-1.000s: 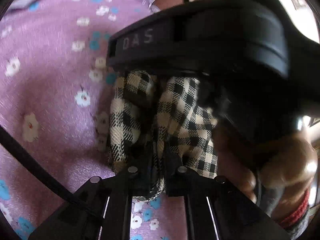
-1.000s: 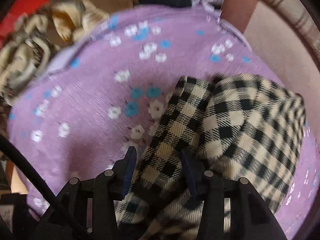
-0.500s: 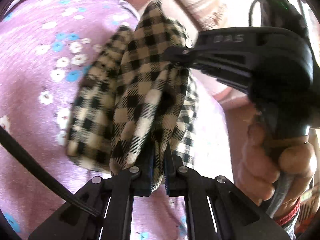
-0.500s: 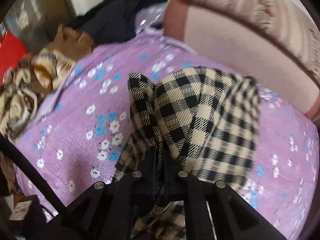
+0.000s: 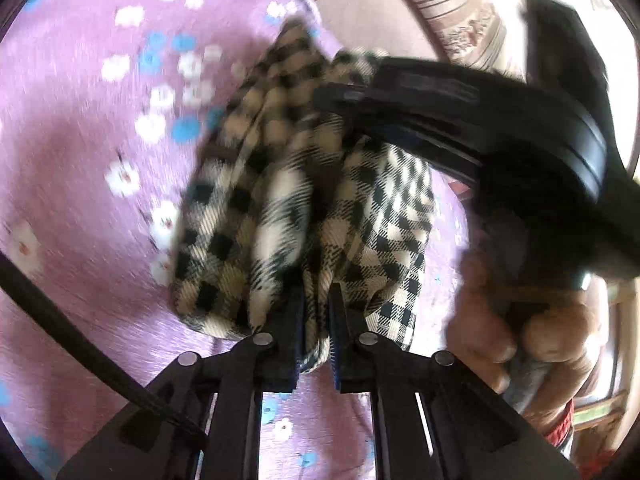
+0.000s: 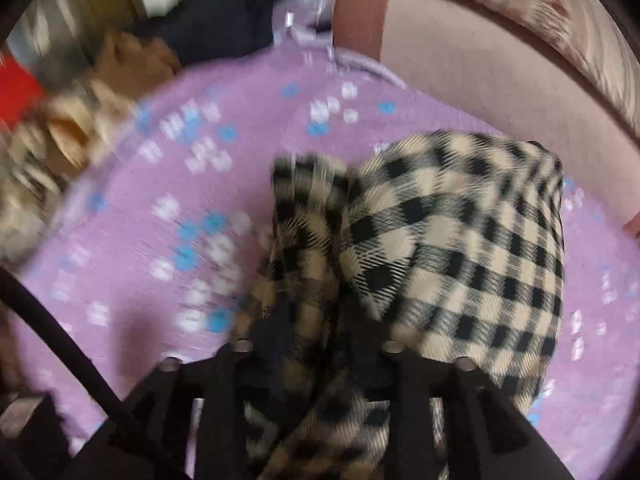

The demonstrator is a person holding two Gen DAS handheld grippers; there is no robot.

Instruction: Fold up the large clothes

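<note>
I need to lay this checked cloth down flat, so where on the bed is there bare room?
Bare purple sheet lies left of the checked cloth, up to the heap of clothes at the edge. A thin strip stays free on the right. The back, by the pink headboard and dark clothes, is crowded.

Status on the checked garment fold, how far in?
Done: the checked garment is already bunched into several layers. In hand: left gripper and right gripper both clamp it, lifted over the purple floral sheet. Left: lay it flat and finish folding; the beige clothes pile looks untouched.
</note>
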